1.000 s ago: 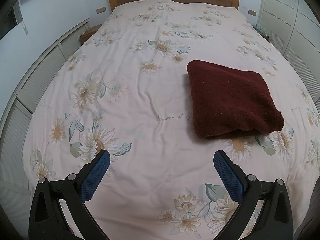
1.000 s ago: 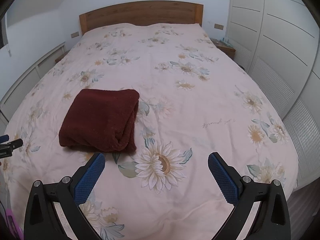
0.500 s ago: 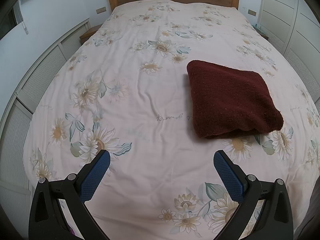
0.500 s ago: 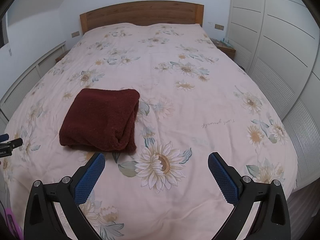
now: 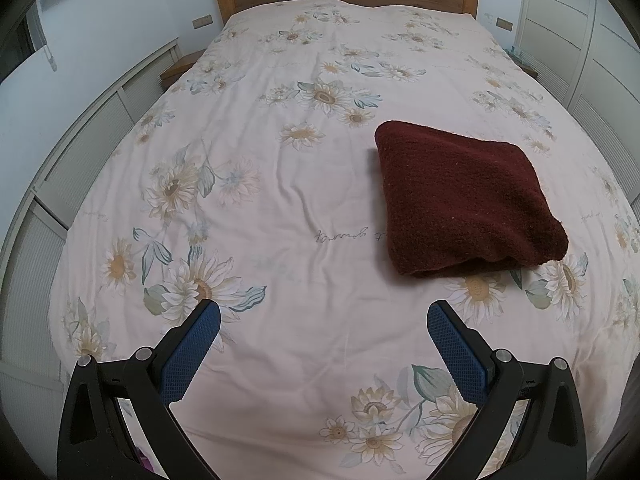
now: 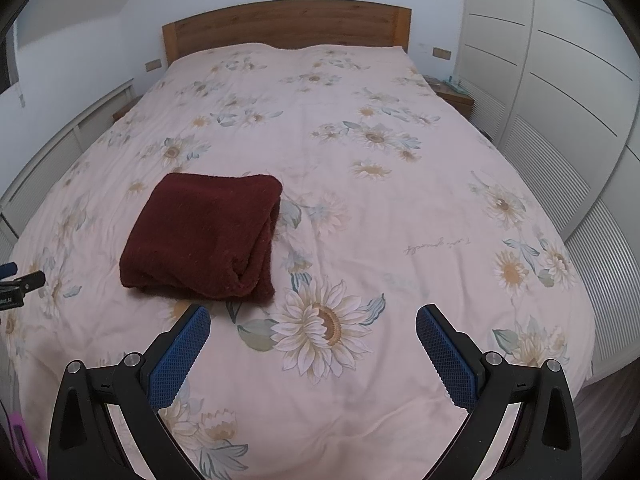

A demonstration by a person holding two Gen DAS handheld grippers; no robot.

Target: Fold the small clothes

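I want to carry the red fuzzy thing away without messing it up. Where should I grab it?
Probably the thick rolled fold of the folded dark red garment, on its right side in the right view. The right tool is open and nearest; come in low from the right so one finger slides under all layers.

Folded maroon garment (image 6: 200, 236) on floral bedspread (image 6: 400, 208), apparently clear of spread right gripper (image 6: 313, 320).
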